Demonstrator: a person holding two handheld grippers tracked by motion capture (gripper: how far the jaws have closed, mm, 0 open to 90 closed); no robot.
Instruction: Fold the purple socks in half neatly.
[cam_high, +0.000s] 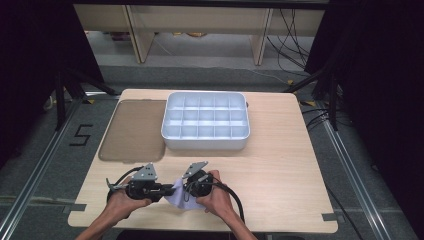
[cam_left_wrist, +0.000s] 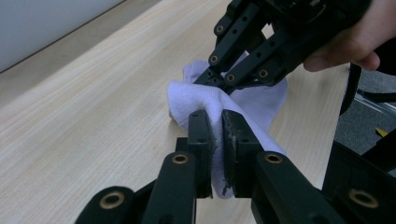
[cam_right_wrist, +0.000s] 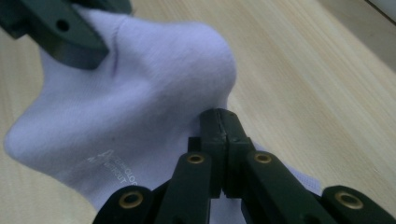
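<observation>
Dark curtains ring the cell, grey floor w/ a "5" taped at left; I'm working on a light wood table (cam_high: 280, 150). At its far middle sits a white tray (cam_high: 205, 143) w/ many compartments, and a flat brown lid (cam_high: 134, 130) lies just beside the tray's left edge.

Near the front edge, both my hands meet over a pale lilac sock (cam_high: 176, 196), which is at the table, between the two grippers. L gripper (cam_high: 167, 190) comes in from the left, lying roughly level; in its own view the jaws are clamped on a fold of sock (cam_left_wrist: 219, 107), cloth squeezed between the pads. R gripper (cam_high: 186, 189) comes from the right, tilted down; its jaws are pressed together, pinching the sock's edge (cam_right_wrist: 140, 93) at the tips. Small grey print shows on the cloth near the R jaws, too blurred to read. Grippers' tips are very close to each other, w/ only bunched sock between.
</observation>
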